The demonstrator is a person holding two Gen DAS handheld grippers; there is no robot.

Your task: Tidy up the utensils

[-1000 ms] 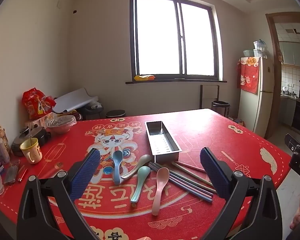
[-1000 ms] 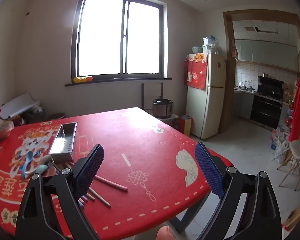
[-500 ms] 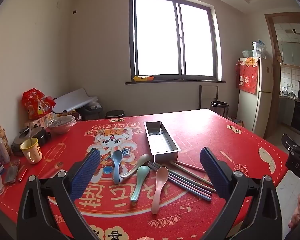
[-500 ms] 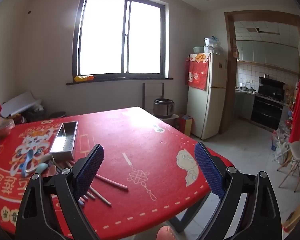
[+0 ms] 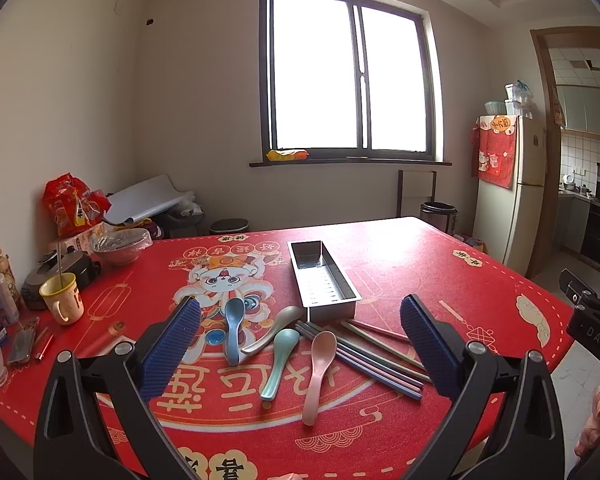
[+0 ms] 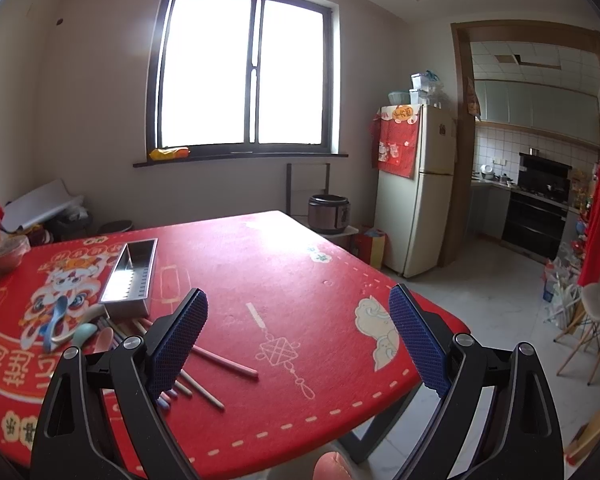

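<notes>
A steel utensil tray (image 5: 323,279) (image 6: 131,273) stands empty near the middle of the red table. In front of it lie a blue spoon (image 5: 232,328), a silver-grey spoon (image 5: 274,328), a green spoon (image 5: 278,362) and a pink spoon (image 5: 318,364), with several chopsticks (image 5: 364,354) (image 6: 216,364) fanned out to their right. My left gripper (image 5: 296,344) hangs open above the spoons, holding nothing. My right gripper (image 6: 296,344) is open over the table's right part, with the chopsticks by its left finger.
A yellow mug (image 5: 62,298), a covered bowl (image 5: 120,244), bottles and snack bags crowd the table's left side. The table's right edge (image 6: 420,344) drops to a tiled floor. A fridge (image 6: 416,192) and rice cooker (image 6: 328,212) stand beyond.
Both views have shifted only slightly; the utensils and tray lie where they were, and both grippers stay open.
</notes>
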